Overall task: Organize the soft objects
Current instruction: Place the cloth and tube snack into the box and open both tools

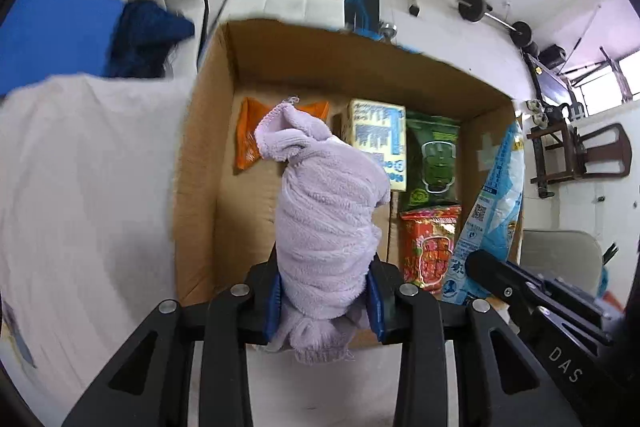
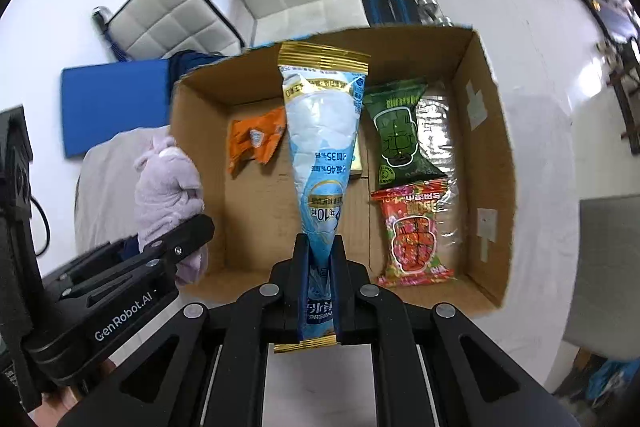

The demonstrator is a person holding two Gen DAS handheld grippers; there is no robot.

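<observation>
**Both hands loaded above the box**

The left hand-held gripper (image 1: 326, 301) is closed on a rolled lilac towel (image 1: 328, 227), pinched near its lower end, so the roll stands out ahead of the fingers and stays in one piece. The right hand-held gripper (image 2: 319, 291) is closed narrow on a light blue snack bag (image 2: 320, 155), held by the flat sealed end; I judge this is because the puffed part would slip or get crushed. Both grippers point steeply down.

Straight ahead of both grippers is the open cardboard box (image 2: 490, 155). Inside it, to the right of the blue bag, lie a green packet (image 2: 396, 135) and, nearer to the gripper, a red packet (image 2: 414, 239). To the left of the bag lies an orange packet (image 2: 256, 141). A pale yellow pack (image 1: 378, 135) is seen beyond the towel (mostly hidden in the right view). The floor of the box just ahead of the left gripper is bare, and it seems a fitting place for the towel.
</observation>
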